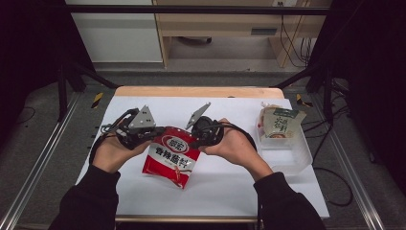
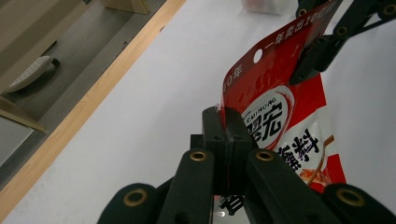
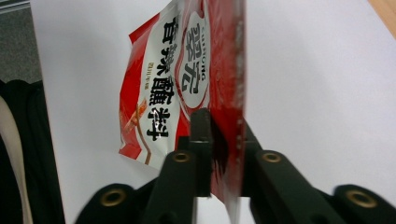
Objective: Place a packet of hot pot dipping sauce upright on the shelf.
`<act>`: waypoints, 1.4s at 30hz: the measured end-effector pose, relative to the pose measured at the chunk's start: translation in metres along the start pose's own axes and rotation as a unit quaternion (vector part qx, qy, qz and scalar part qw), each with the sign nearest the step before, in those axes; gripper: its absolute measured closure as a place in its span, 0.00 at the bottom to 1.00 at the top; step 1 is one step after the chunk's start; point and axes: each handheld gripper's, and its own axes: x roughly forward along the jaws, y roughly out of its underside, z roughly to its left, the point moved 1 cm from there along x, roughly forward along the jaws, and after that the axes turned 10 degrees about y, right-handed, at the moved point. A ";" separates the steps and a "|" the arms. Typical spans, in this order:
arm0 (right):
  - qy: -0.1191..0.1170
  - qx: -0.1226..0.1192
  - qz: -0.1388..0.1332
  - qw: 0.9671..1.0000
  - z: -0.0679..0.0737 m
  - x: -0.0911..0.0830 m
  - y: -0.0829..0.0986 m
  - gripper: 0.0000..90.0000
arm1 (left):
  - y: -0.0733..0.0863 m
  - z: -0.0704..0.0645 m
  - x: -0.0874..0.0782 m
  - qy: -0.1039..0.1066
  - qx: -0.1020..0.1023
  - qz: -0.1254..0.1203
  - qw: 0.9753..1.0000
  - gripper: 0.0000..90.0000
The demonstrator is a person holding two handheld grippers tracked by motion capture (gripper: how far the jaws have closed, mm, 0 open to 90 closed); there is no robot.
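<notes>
A red and white seasoning packet (image 1: 170, 157) hangs above the white table (image 1: 225, 187), held by its top edge between both grippers. My left gripper (image 1: 154, 132) is shut on the packet's top left corner, and in the left gripper view the jaws pinch the red packet (image 2: 280, 116) at its edge (image 2: 226, 122). My right gripper (image 1: 192, 135) is shut on the top right corner. In the right gripper view the packet (image 3: 187, 79) runs edge-on between the black jaws (image 3: 219, 126). The other gripper's black linkage (image 2: 327, 42) grips the packet's far corner.
A clear plastic container (image 1: 287, 148) stands at the table's right side with a green and white packet (image 1: 277, 122) leaning in it. The table's wooden far edge (image 1: 198, 92) borders the white top. Metal rails and cables lie on the floor at both sides.
</notes>
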 end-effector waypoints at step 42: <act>0.022 -0.015 0.055 0.998 -0.052 -0.043 -0.028 1.00 | 0.100 0.001 -0.004 -0.056 -0.131 -0.070 0.987 0.15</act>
